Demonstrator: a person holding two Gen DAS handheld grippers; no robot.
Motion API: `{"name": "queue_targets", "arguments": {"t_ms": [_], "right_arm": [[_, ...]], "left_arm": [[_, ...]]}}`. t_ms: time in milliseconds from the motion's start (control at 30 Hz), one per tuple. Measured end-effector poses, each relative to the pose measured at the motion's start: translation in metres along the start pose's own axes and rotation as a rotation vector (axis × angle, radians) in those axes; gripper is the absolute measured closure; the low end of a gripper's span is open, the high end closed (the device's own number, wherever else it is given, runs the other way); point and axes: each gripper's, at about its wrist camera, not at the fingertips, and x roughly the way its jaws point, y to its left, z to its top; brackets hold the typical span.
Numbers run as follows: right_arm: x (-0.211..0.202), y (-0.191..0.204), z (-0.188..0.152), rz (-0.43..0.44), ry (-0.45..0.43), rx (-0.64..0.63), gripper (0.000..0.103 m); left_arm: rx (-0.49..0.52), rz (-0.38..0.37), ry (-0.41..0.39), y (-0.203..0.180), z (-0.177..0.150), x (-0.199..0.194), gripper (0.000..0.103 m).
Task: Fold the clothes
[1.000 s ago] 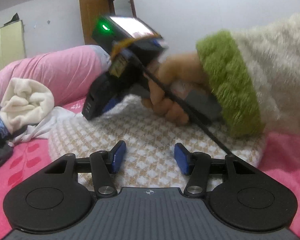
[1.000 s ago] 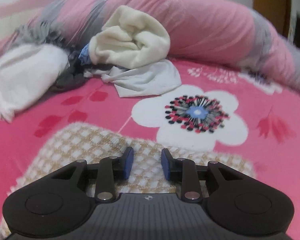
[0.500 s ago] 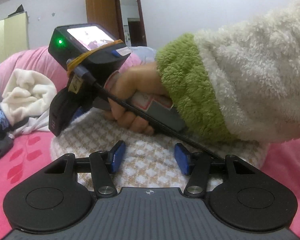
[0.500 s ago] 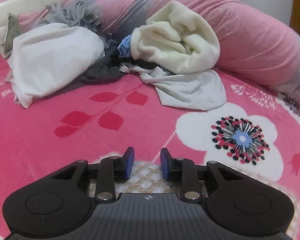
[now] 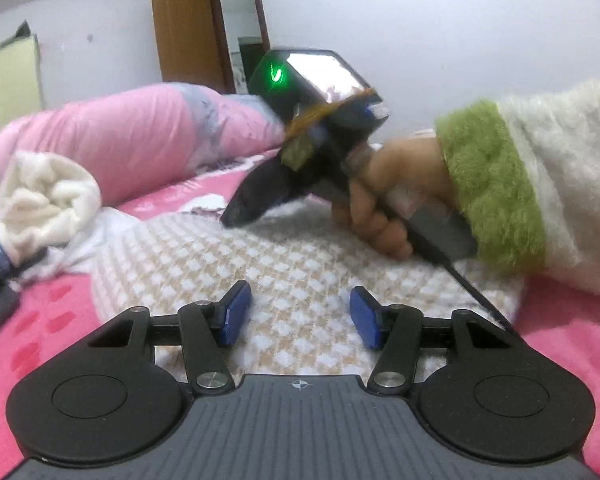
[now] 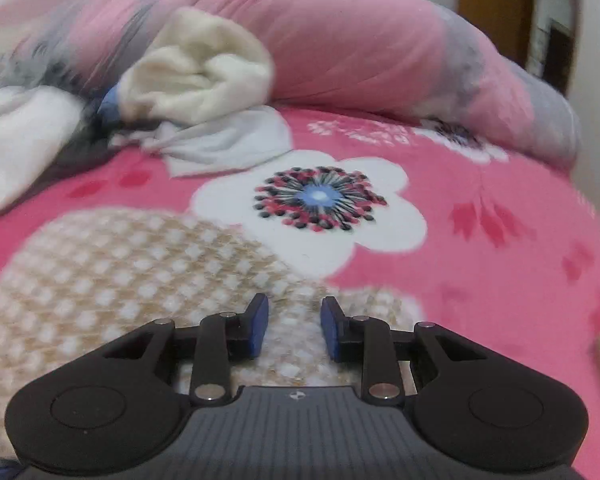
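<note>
A beige and white checked garment (image 5: 260, 256) lies flat on the pink floral bed; it also shows in the right wrist view (image 6: 112, 276). My left gripper (image 5: 298, 318) is open and empty, low over the garment's near part. My right gripper (image 6: 294, 328) is open and empty over the garment's right edge. In the left wrist view the right gripper's body (image 5: 300, 148) is held by a hand in a green-cuffed fleece sleeve above the garment's far side.
A pile of unfolded clothes lies at the back left: a cream bundle (image 6: 196, 68), a pale grey piece (image 6: 228, 144), a white piece (image 6: 16, 140). A long pink and grey bolster (image 6: 360, 52) runs along the back. A door (image 5: 184, 36) stands behind.
The right gripper swung right and back from the clothes pile, lifting over the checked garment's far side. The left gripper stayed in place, still open.
</note>
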Motion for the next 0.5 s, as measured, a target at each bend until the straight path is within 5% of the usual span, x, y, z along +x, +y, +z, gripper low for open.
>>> {"name": "queue_targets", "arguments": {"t_ms": [333, 500], "right_arm": [[-0.112, 0.011, -0.008, -0.021, -0.181, -0.030, 0.072], [-0.135, 0.009, -0.026, -0.012, -0.190, -0.014, 0.071]], "left_arm": [[0.004, 0.006, 0.005, -0.002, -0.002, -0.004, 0.047], [0.005, 0.011, 0.026, -0.002, 0.001, -0.005, 0.047]]}}
